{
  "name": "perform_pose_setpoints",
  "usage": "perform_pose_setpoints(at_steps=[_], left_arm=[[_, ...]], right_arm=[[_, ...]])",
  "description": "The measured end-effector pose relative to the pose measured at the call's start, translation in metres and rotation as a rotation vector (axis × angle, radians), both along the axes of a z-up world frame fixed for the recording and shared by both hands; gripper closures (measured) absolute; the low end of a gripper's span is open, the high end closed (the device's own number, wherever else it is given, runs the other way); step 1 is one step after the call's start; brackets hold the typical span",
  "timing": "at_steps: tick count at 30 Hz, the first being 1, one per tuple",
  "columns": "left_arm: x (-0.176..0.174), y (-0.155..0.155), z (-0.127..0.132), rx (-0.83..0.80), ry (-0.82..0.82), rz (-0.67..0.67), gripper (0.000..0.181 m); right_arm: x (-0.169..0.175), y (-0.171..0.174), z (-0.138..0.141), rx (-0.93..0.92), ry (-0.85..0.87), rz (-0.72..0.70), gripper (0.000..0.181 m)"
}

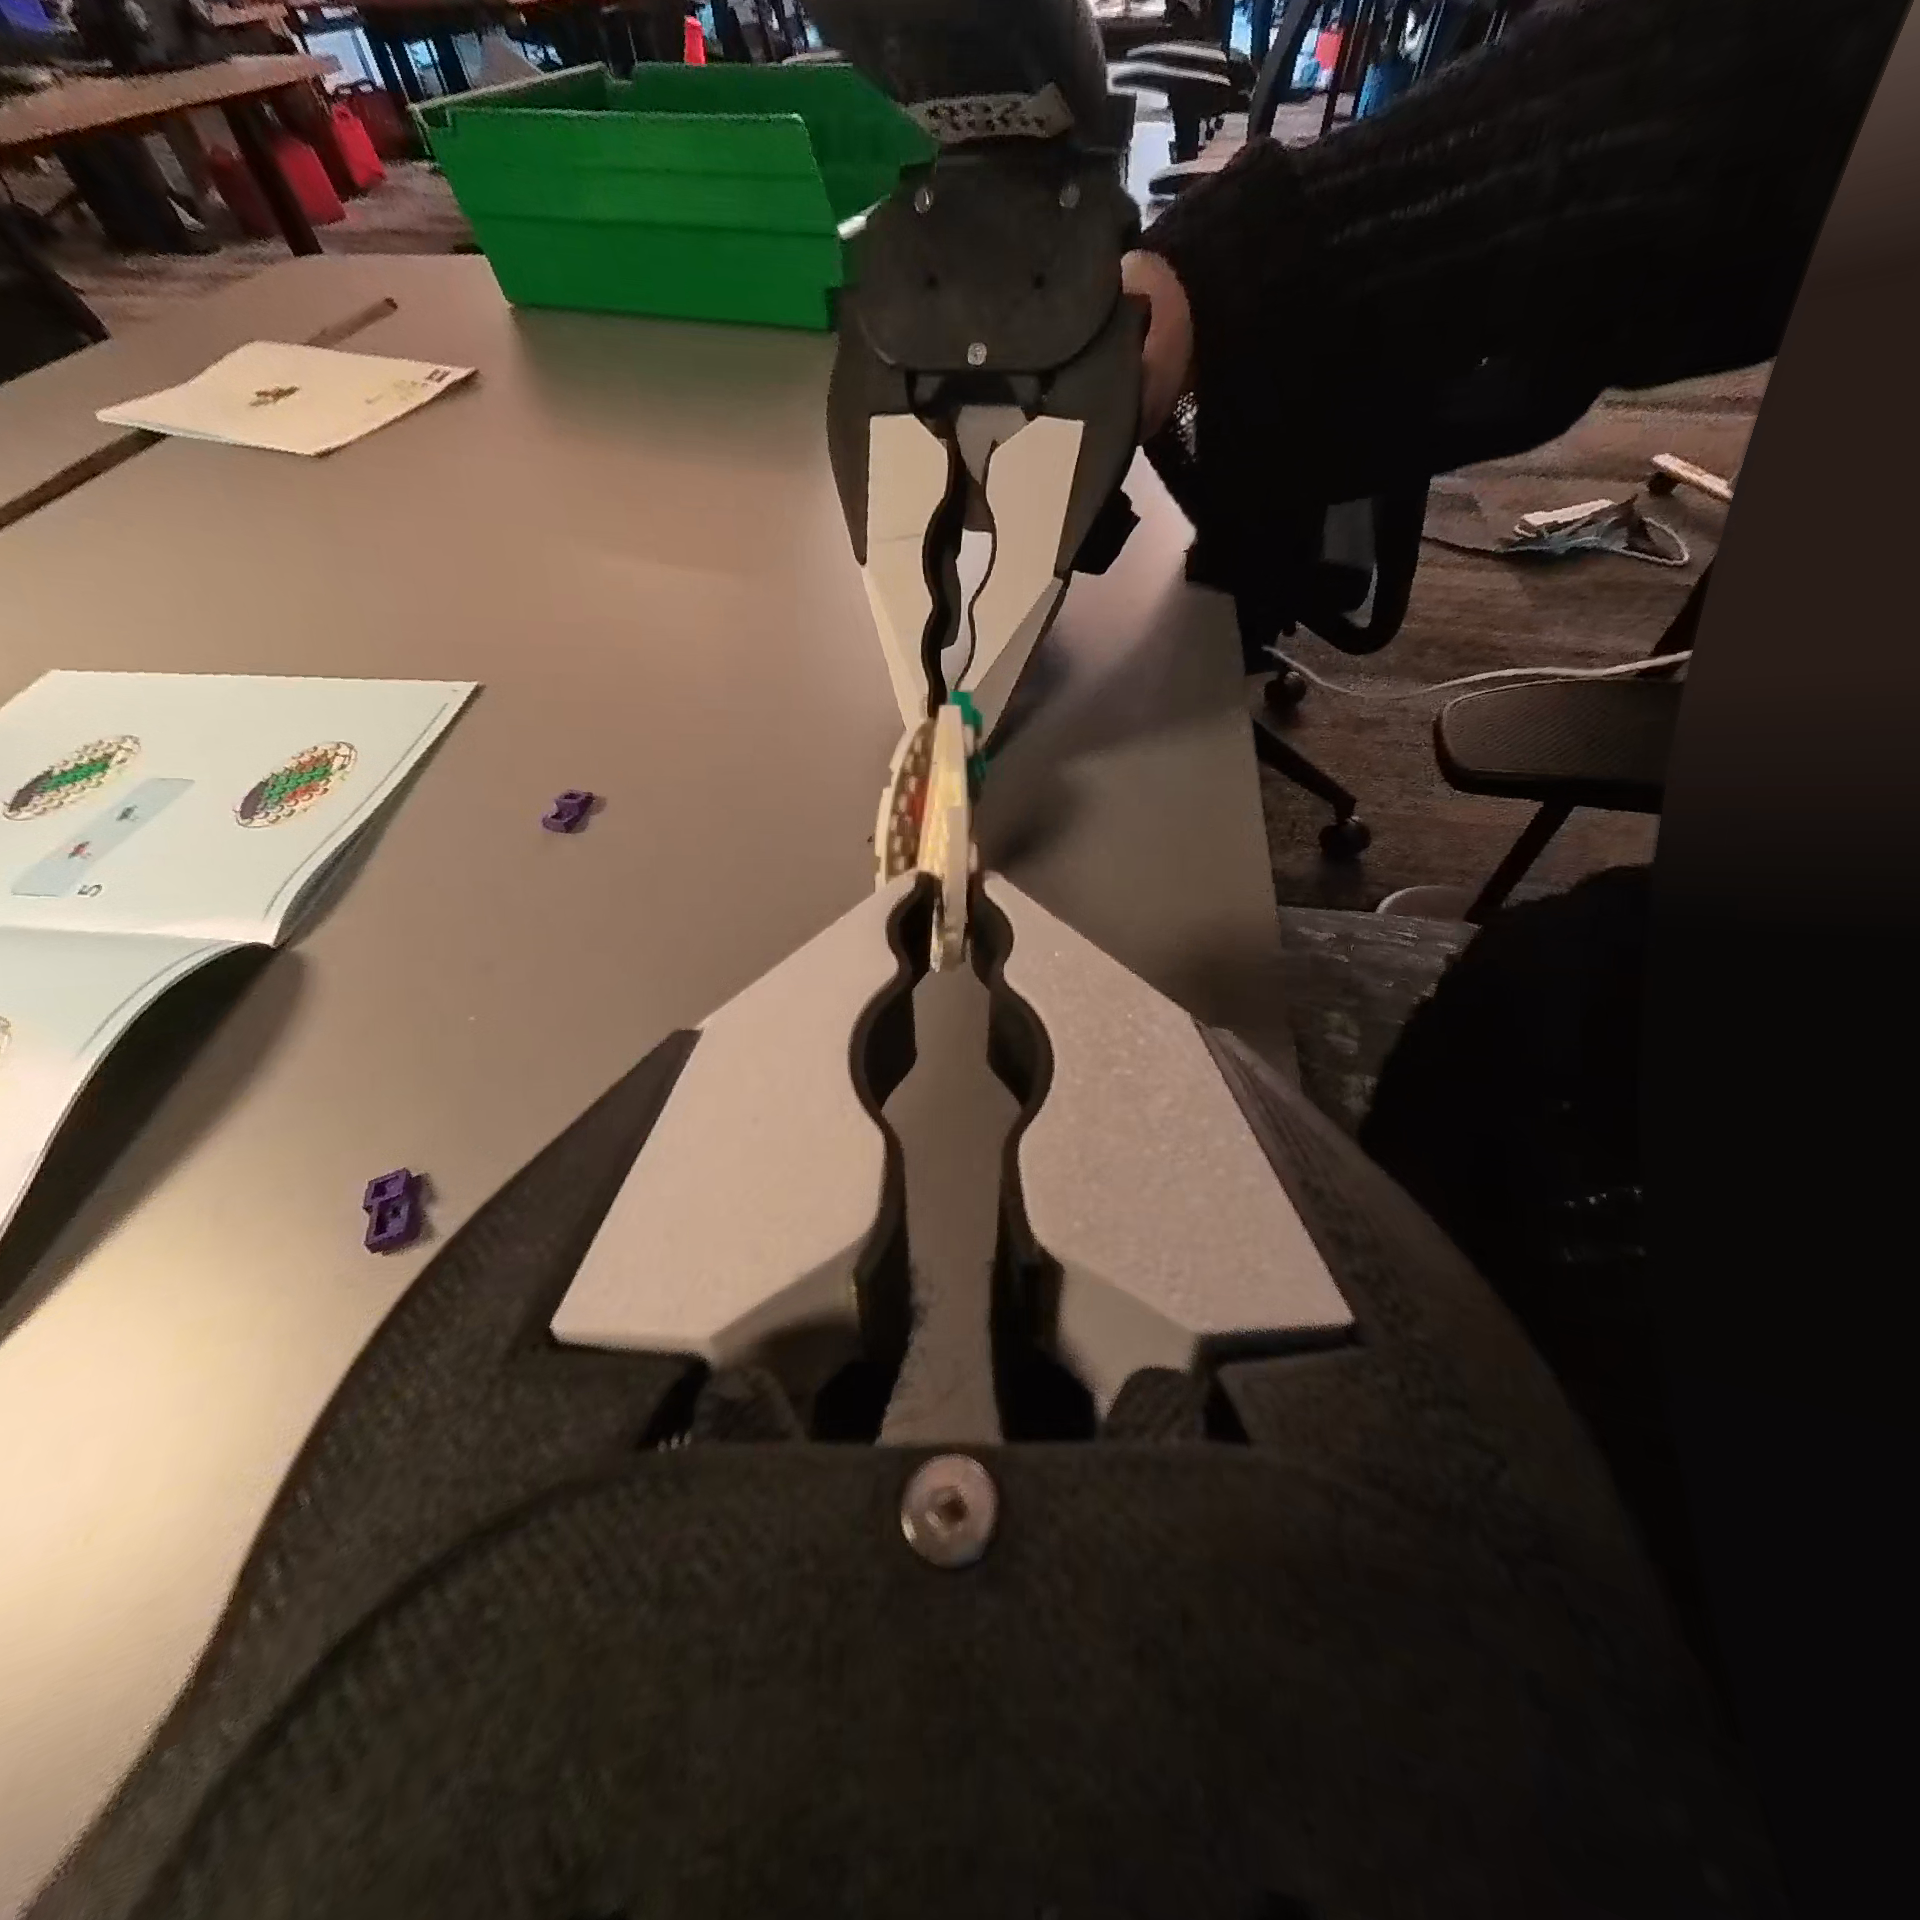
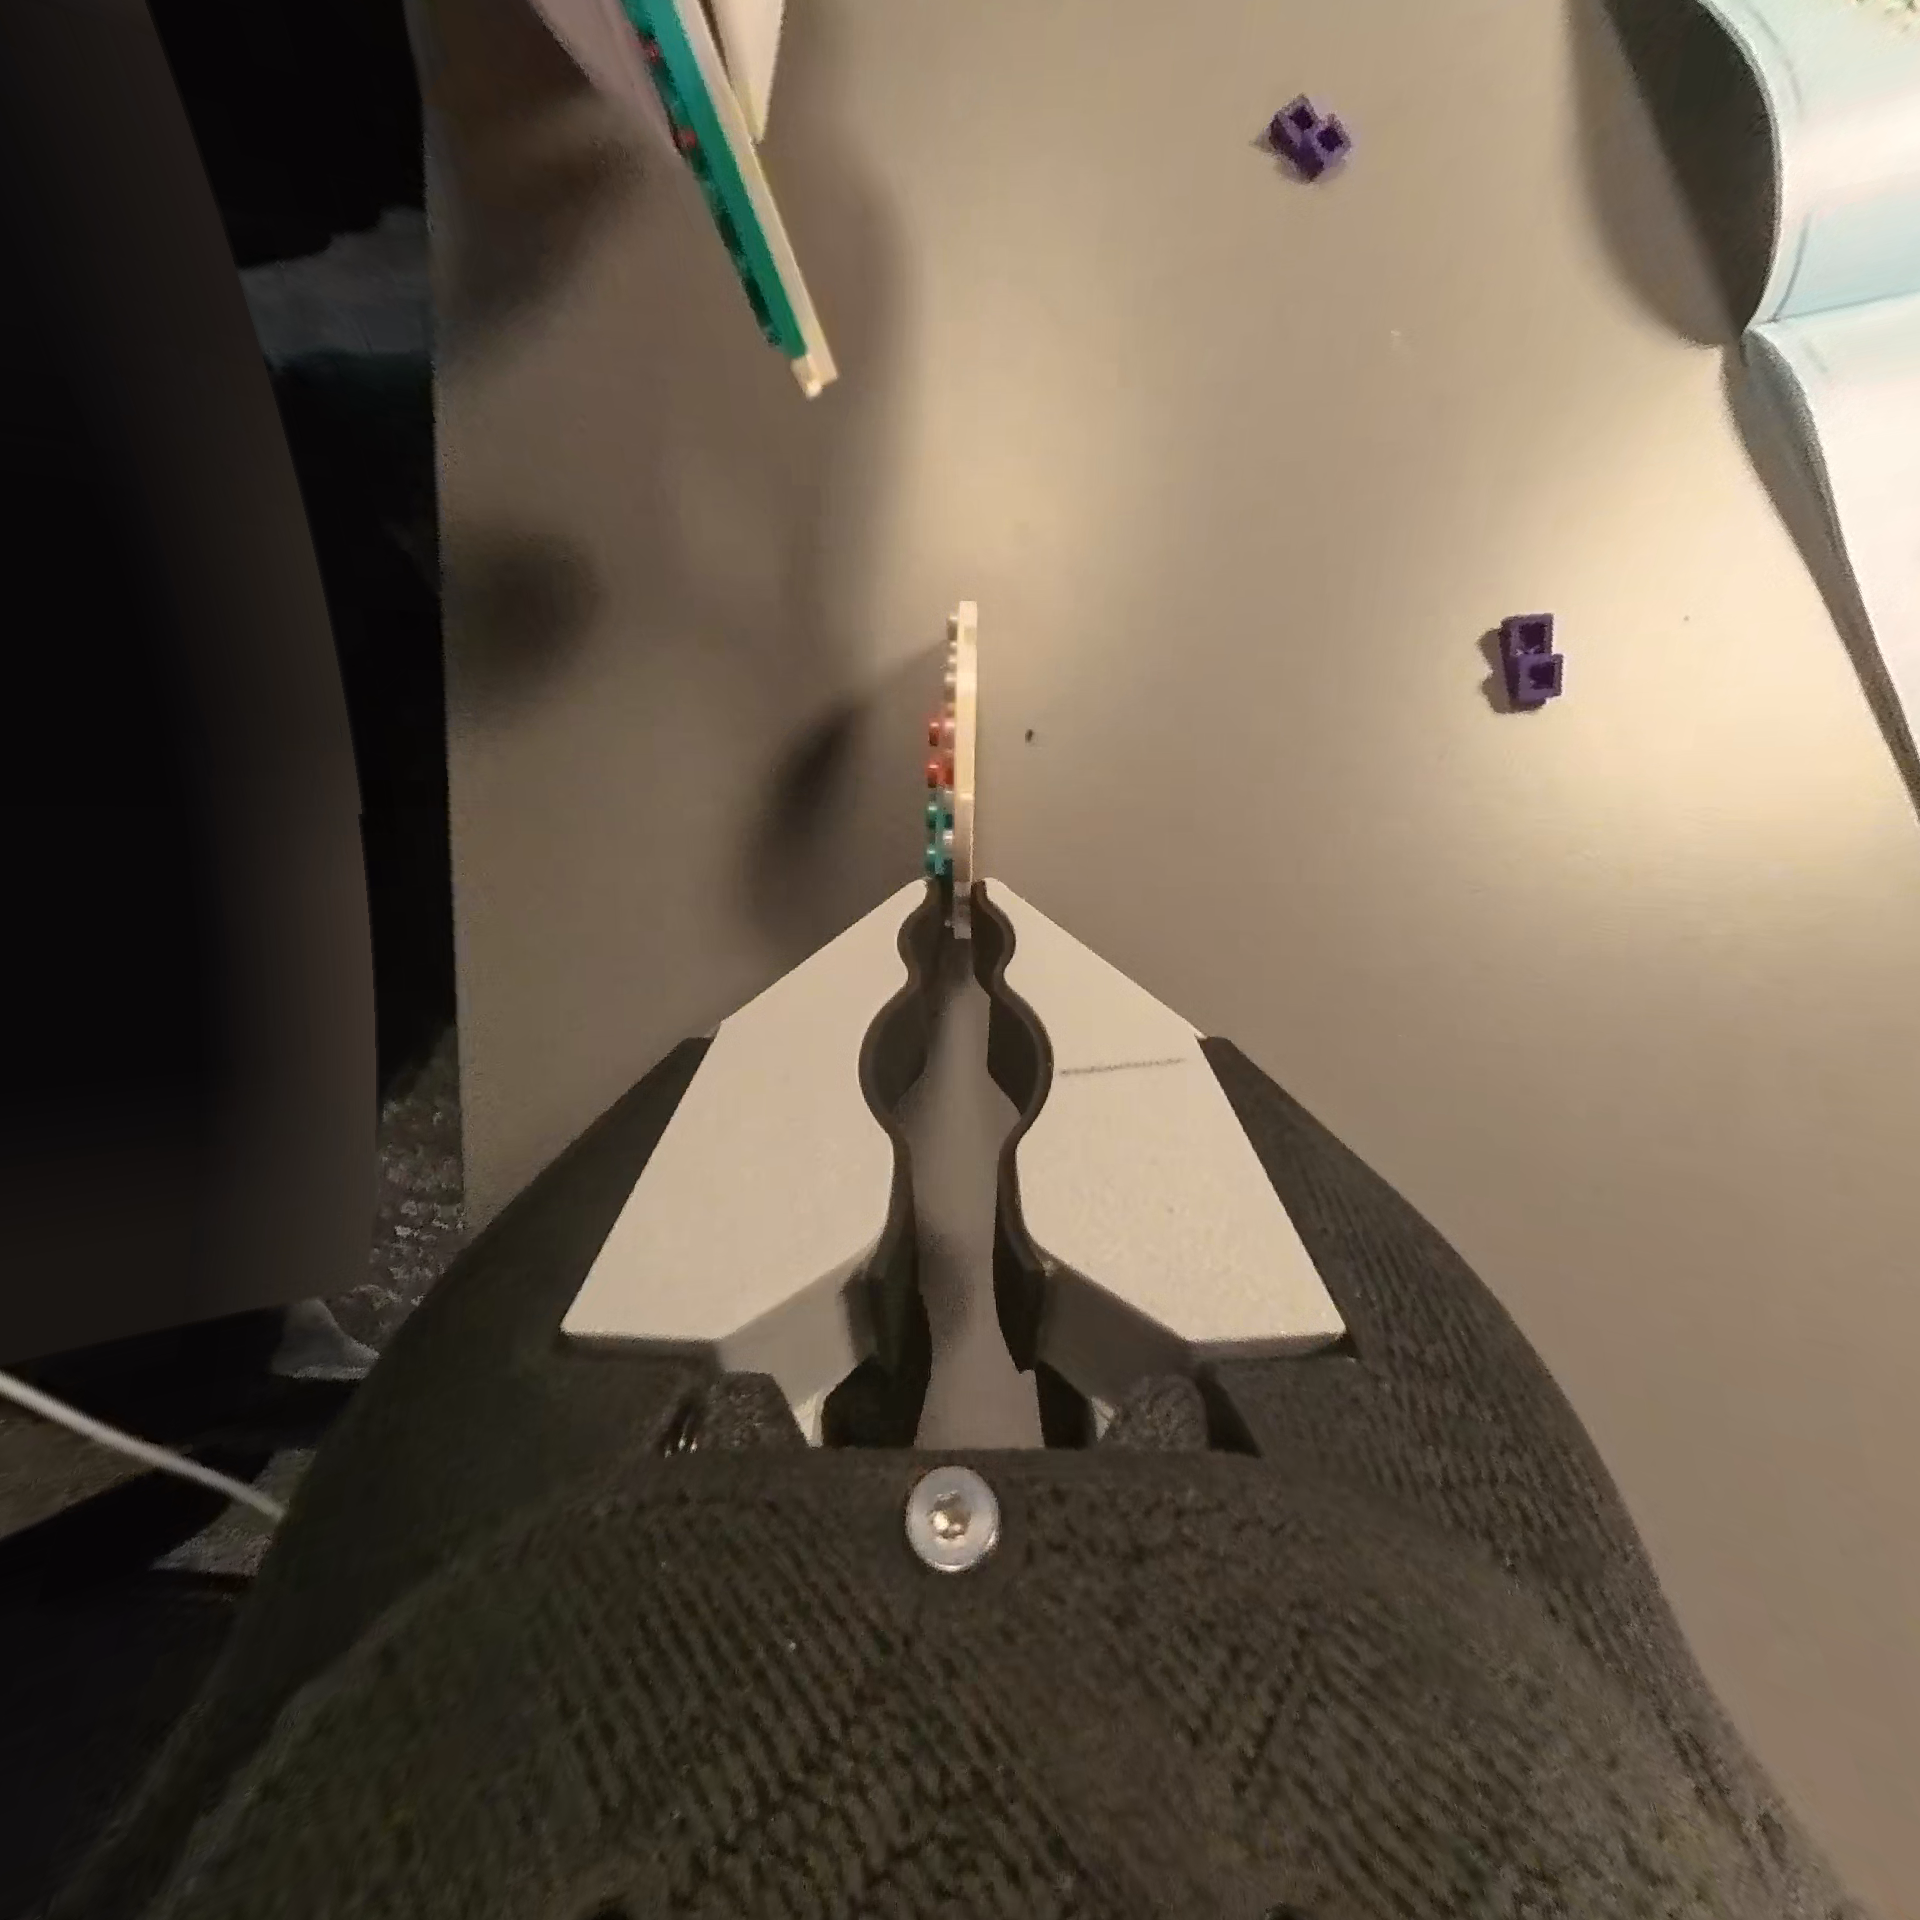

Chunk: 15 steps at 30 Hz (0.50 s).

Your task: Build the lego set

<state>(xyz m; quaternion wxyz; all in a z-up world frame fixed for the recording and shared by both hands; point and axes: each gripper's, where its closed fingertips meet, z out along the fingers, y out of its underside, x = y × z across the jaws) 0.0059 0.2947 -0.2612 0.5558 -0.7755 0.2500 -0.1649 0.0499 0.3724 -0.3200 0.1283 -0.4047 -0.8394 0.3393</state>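
My left gripper (image 1: 945,896) is shut on the rim of a round cream lego plate (image 1: 943,831), held edge-on above the grey table (image 1: 623,540). My right gripper (image 1: 951,675) faces it from the far side. In the right wrist view my right gripper (image 2: 961,896) is shut on a second round cream plate (image 2: 964,769) with red and green studs on its left face. The left gripper's plate (image 2: 753,208), teal on one face, hangs at the top left, apart from it. Two purple pieces (image 1: 568,810) (image 1: 395,1210) lie loose on the table, also in the right wrist view (image 2: 1311,137) (image 2: 1527,660).
An open instruction booklet (image 1: 208,790) lies at the left, a second closed booklet (image 1: 291,395) farther back. A green bin (image 1: 644,197) stands at the far end of the table. A person's dark sleeve (image 1: 1455,208) reaches in from the right. Office chairs (image 1: 1558,738) stand beyond the table's right edge. Left tips to right tips: about 12 cm.
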Motion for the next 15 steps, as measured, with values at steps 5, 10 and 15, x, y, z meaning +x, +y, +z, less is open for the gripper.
perform_pose_setpoints(at_steps=[5,10,15], left_arm=[[0.001,0.002,-0.004,-0.018,-0.010,-0.010,0.176],[0.002,0.003,-0.003,-0.016,-0.020,-0.013,0.176],[0.002,0.003,-0.005,-0.025,-0.015,-0.004,0.176]], right_arm=[[-0.003,0.005,0.000,0.026,0.007,-0.014,0.167],[-0.014,-0.004,0.009,0.012,0.044,-0.019,0.149],[-0.025,-0.017,0.009,0.068,0.064,-0.006,0.164]])
